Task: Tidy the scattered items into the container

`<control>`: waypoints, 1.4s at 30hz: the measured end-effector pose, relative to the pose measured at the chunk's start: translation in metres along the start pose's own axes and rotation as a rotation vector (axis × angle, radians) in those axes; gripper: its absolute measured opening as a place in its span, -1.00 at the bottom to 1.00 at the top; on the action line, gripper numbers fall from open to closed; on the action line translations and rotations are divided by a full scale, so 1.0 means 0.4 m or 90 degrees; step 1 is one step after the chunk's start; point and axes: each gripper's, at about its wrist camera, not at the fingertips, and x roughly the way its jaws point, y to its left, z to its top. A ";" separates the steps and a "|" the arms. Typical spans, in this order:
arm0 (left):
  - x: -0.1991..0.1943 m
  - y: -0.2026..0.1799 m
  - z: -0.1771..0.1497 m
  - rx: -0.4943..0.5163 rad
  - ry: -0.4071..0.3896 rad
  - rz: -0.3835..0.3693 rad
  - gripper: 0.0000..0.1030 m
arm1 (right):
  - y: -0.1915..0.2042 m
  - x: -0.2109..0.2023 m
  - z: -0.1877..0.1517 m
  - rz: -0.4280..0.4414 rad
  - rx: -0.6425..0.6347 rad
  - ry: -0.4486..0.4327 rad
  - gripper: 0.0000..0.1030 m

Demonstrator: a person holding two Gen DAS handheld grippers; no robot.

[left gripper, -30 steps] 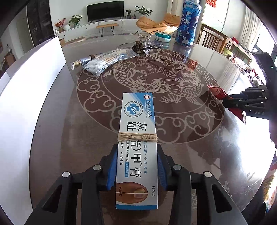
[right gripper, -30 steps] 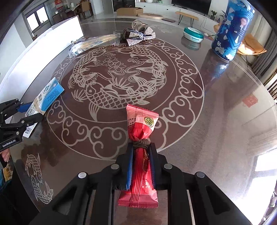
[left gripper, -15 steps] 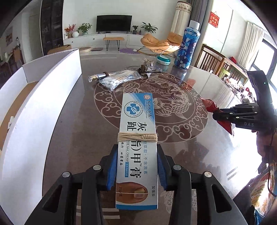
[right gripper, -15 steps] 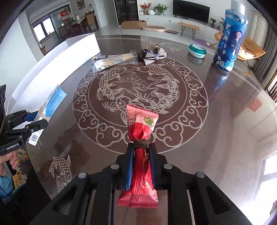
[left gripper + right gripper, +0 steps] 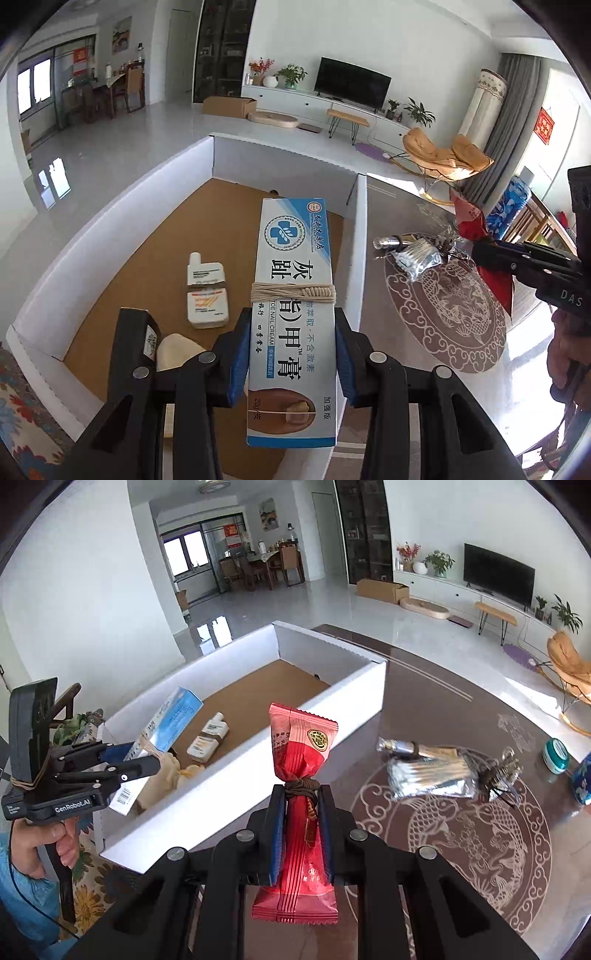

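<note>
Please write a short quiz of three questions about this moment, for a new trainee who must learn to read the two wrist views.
1. True or false: the left gripper is shut on the nail cream box.
2. Which thing does the right gripper hold? A) the bag of cotton swabs B) the red snack packet C) the teal tin
3. Fill in: the white bottle lies inside the ____ .

Key:
1. True; the blue pads press on both its sides.
2. B; the swabs and the tin lie on the round table.
3. The white cardboard box; the bottle lies on its brown floor.
</note>
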 end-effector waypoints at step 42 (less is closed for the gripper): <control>0.072 -0.560 -0.240 0.154 -0.021 -0.146 0.93 | -0.347 -0.054 -0.446 -0.352 0.166 0.006 1.00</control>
